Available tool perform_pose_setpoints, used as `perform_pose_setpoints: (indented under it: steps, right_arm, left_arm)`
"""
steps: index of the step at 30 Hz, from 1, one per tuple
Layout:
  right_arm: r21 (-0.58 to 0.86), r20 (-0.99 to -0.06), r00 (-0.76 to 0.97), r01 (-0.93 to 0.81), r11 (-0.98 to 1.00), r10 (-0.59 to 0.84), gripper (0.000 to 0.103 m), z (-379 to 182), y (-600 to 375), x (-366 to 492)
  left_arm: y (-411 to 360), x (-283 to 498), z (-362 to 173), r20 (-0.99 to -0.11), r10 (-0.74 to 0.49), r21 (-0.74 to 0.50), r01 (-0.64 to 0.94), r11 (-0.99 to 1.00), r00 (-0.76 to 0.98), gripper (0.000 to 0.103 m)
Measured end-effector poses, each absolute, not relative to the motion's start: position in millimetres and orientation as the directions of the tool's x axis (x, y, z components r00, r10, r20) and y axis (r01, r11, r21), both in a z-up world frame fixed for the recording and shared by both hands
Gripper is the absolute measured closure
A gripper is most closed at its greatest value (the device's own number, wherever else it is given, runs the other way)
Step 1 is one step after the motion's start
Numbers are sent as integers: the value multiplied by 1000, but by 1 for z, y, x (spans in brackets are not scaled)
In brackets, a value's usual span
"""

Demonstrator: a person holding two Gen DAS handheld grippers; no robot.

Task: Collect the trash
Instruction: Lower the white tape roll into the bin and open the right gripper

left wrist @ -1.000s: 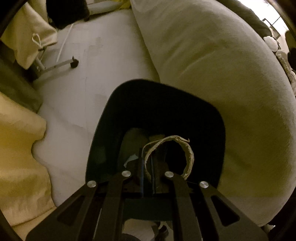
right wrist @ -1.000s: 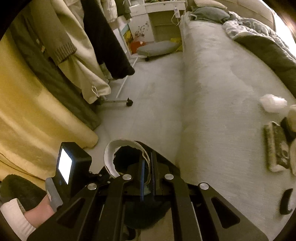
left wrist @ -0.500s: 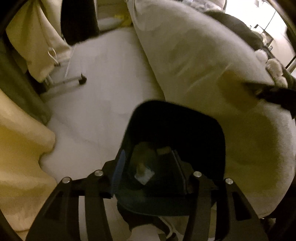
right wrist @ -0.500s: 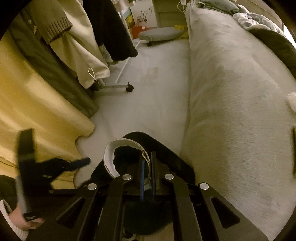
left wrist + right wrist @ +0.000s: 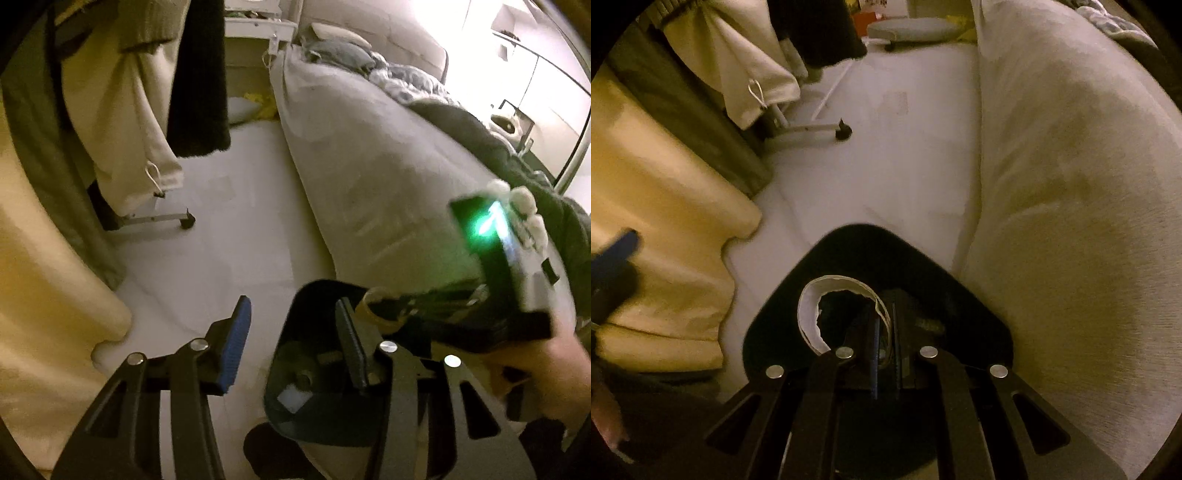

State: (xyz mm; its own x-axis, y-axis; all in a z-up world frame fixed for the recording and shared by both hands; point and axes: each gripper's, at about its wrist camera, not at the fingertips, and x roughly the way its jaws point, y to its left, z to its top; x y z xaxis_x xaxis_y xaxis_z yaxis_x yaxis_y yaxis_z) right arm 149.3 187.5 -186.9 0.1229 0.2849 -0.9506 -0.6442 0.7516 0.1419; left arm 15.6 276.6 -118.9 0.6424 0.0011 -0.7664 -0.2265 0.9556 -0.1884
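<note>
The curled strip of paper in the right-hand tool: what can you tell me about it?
The paper strip is pale, thin and torn along its inner edge, bent into an open loop. One end is pinched between the shut fingers of the right gripper; the rest arcs free to the left. It hangs over the mouth of the black bin, apparently touching nothing but the pads. The left wrist view shows it only as a blurred tan curl.

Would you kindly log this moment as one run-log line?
left tongs: open, empty | right tongs: shut on paper strip | over black bin | bin holds scraps
</note>
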Motion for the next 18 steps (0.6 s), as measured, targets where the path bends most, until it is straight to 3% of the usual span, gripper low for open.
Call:
perform_pose_setpoints:
  steps: [18]
  right_arm:
    - [82,-990,32,-665,743,138,96,-249,204,140]
  left_arm:
    - [271,3,-55,-638,6,-195,-170,966,770,60]
